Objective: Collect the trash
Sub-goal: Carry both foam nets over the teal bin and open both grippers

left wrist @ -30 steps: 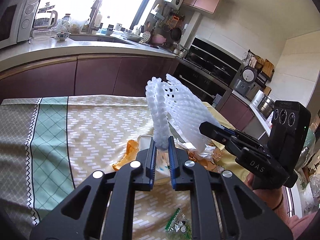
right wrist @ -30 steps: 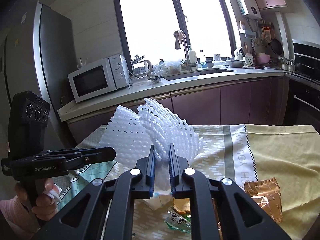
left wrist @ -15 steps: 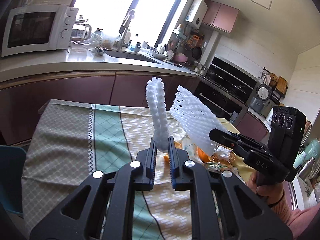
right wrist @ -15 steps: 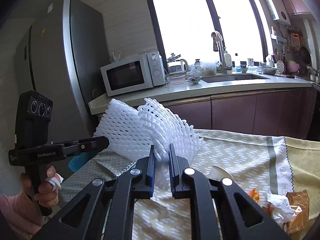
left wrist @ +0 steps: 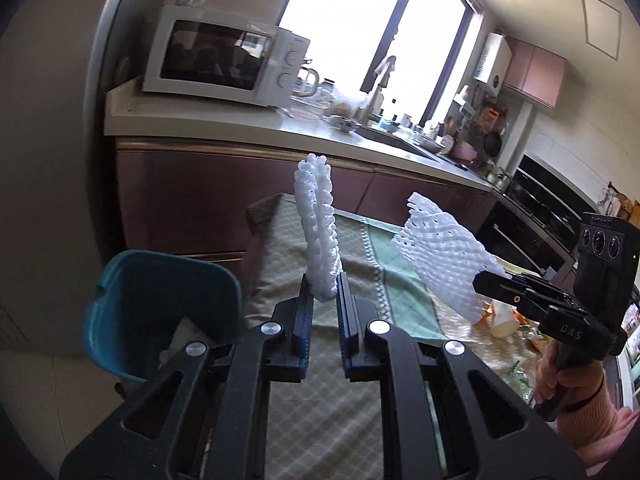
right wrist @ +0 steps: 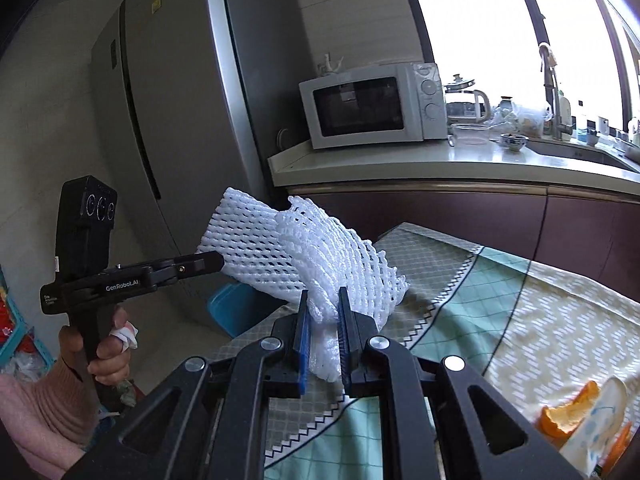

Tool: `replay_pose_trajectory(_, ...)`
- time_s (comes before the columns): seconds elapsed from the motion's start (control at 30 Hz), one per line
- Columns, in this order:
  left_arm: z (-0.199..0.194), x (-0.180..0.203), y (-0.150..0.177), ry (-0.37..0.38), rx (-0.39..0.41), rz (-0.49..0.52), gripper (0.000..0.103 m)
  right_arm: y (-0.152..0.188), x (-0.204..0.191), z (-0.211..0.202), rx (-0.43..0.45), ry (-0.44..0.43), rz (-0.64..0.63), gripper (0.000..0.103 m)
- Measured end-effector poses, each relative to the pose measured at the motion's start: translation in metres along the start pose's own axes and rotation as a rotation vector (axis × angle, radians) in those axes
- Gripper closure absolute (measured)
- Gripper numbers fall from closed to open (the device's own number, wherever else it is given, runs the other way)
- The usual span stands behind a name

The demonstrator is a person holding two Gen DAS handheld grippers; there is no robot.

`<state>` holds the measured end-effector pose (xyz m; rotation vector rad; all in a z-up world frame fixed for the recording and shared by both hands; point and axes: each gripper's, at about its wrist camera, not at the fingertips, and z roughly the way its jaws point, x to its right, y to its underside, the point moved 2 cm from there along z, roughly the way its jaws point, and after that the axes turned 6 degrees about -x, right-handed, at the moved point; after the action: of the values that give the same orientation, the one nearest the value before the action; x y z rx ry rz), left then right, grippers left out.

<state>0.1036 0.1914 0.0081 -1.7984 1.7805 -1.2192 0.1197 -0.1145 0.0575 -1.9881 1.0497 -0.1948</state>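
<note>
My left gripper (left wrist: 323,292) is shut on a white foam fruit net (left wrist: 316,232) that stands upright between its pads, above the table's left end. My right gripper (right wrist: 323,308) is shut on a second white foam net (right wrist: 340,264); that net (left wrist: 440,260) also shows in the left wrist view, held by the right gripper (left wrist: 486,280). In the right wrist view the left gripper (right wrist: 214,261) carries its net (right wrist: 244,244) just left of mine. A teal trash bin (left wrist: 160,312) with white paper inside stands on the floor left of the table, below and left of the left gripper.
The table wears a patterned green and beige cloth (left wrist: 360,264). Orange peel (right wrist: 568,416), a white paper cup (left wrist: 504,318) and wrappers lie on its right side. A counter with a microwave (left wrist: 224,56), a sink and a grey fridge (right wrist: 176,120) stand behind.
Both grippers have swung left together with their foam nets, from over the trash pile to the table's left end. The teal bin has come into view.
</note>
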Motion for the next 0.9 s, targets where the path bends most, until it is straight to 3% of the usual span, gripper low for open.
replay_pose_trajectory(0.23, -0.007, -0.079, 0.006, -0.116, -0.013, -0.094, 0.091, -0.022, -0.034, 0.067, -0.095, -0.073, -0.047, 0.092)
replay_pose_trajectory(0.43, 0.01, -0.121, 0.013, -0.167, -0.055, -0.145, 0.091, -0.039, -0.055, 0.116, -0.156, -0.112, -0.075, 0.092)
replay_pose_trajectory(0.9, 0.061, -0.167, 0.022, -0.247, -0.163, -0.229, 0.09, -0.049, -0.076, 0.221, -0.351, -0.129, -0.007, 0.091)
